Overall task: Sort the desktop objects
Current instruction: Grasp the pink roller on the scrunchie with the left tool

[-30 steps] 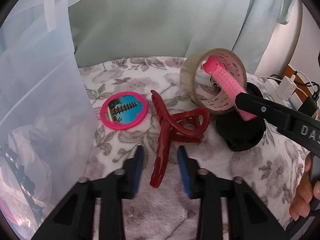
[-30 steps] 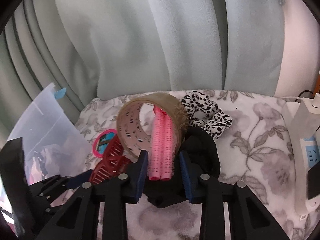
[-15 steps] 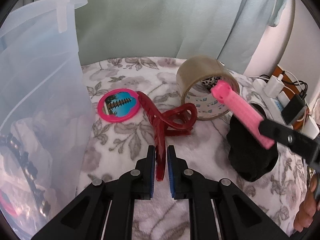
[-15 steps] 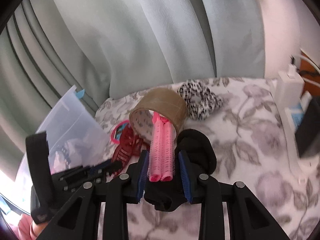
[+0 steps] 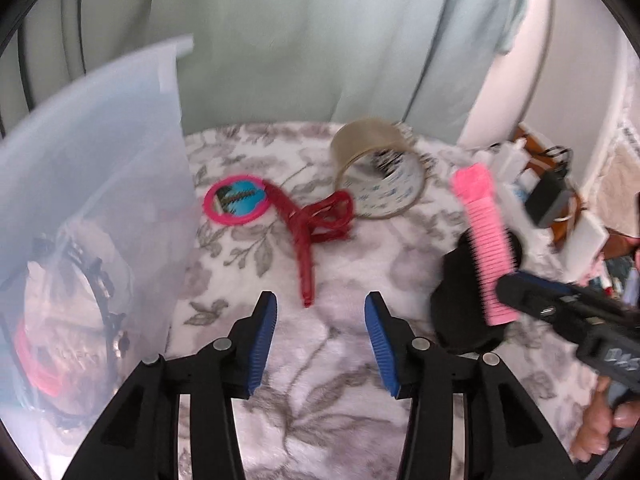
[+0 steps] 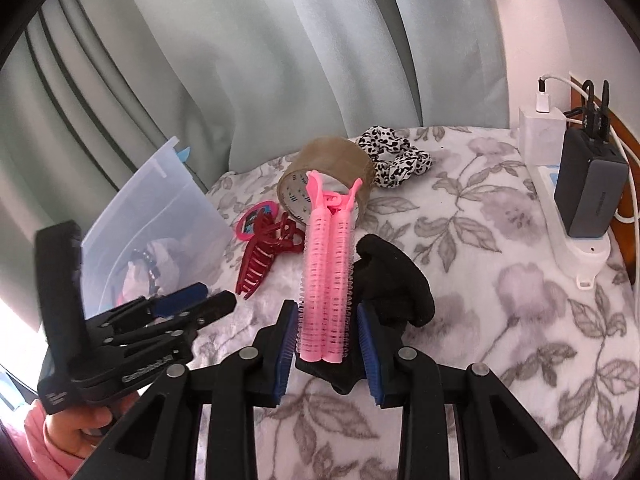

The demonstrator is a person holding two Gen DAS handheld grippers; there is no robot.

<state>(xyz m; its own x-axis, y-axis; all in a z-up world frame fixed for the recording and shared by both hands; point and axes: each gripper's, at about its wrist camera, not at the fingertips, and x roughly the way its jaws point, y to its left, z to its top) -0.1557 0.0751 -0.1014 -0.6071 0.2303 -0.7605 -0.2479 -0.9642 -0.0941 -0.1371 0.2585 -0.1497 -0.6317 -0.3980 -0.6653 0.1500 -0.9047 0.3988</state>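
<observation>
The left gripper (image 5: 320, 320), which half a second ago was pinching the tail of the dark red claw clip (image 5: 308, 236), has just been opening its jaws and has pulled back; now the blue pads are standing wide apart with nothing between them, and the tip of the clip is lying on the floral cloth (image 5: 248, 248) just in front of the gap. The clip is resting between the pink round pocket mirror (image 5: 236, 205) and the roll of brown packing tape (image 5: 378, 174), touching or almost touching the mirror's rim.

The right gripper (image 6: 328, 338) is clamping its fingers on the lower end of the pink hair roller clip (image 6: 327, 268) and is holding it nearly upright above a black piece of fabric (image 6: 394, 276) that is lying on the cloth. In the left wrist view the roller is looking blurred. Behind the tape roll a black-and-white spotted scrunchie (image 6: 394, 152) is lying.

At the left the translucent plastic bin (image 5: 92, 208) is standing, with some dark and red items inside that I cannot make out well. At the right edge a white power strip (image 6: 576, 248) is carrying a grey charger (image 6: 590, 192).
</observation>
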